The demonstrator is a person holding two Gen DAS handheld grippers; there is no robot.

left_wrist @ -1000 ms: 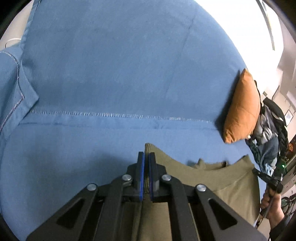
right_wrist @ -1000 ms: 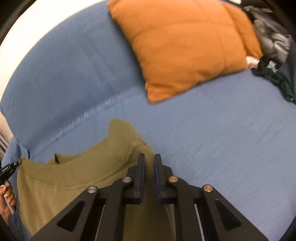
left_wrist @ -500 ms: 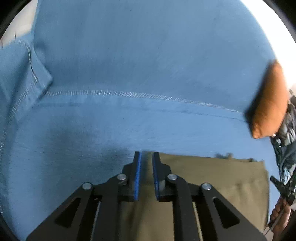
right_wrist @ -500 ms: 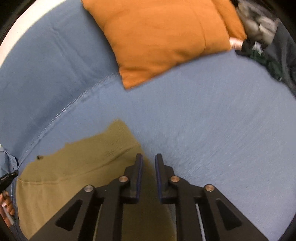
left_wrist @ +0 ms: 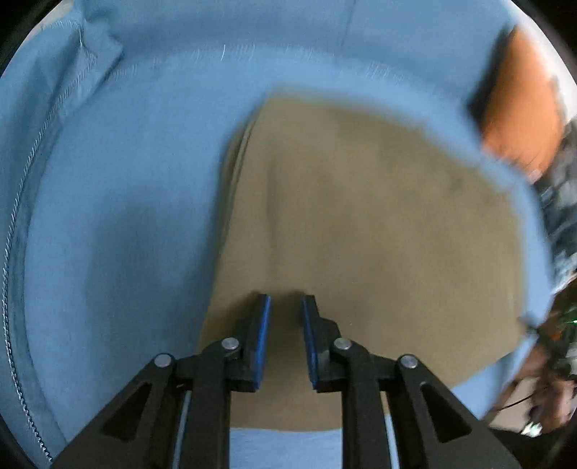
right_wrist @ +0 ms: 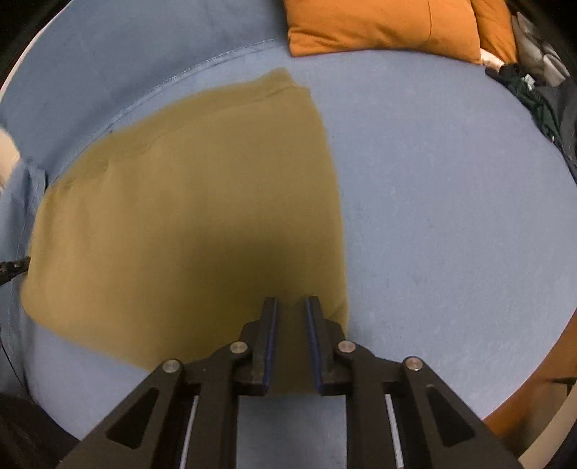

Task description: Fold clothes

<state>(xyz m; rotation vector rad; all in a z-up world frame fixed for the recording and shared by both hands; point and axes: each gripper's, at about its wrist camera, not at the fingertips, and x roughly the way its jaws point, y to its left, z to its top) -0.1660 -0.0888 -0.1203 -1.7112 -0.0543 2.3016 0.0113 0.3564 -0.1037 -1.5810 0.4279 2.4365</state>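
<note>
Sofa seat: blue fabric cushion (right_wrist: 450, 202), broad and flat, filling most of both views.
Sofa back: same blue fabric (right_wrist: 119, 57), rising behind the seat, with a pale stitched seam along the join.
Sofa arm: blue, with a line of white stitching (left_wrist: 43, 151), at the left edge of the left wrist view.
Orange cushion: propped against the sofa back (right_wrist: 382, 25), its lower edge on the seat; blurred at the upper right of the left wrist view (left_wrist: 519, 108).
Pile of clothes: dark and grey garments (right_wrist: 537, 86) heaped at the seat's right end, just beside the orange cushion.
</note>
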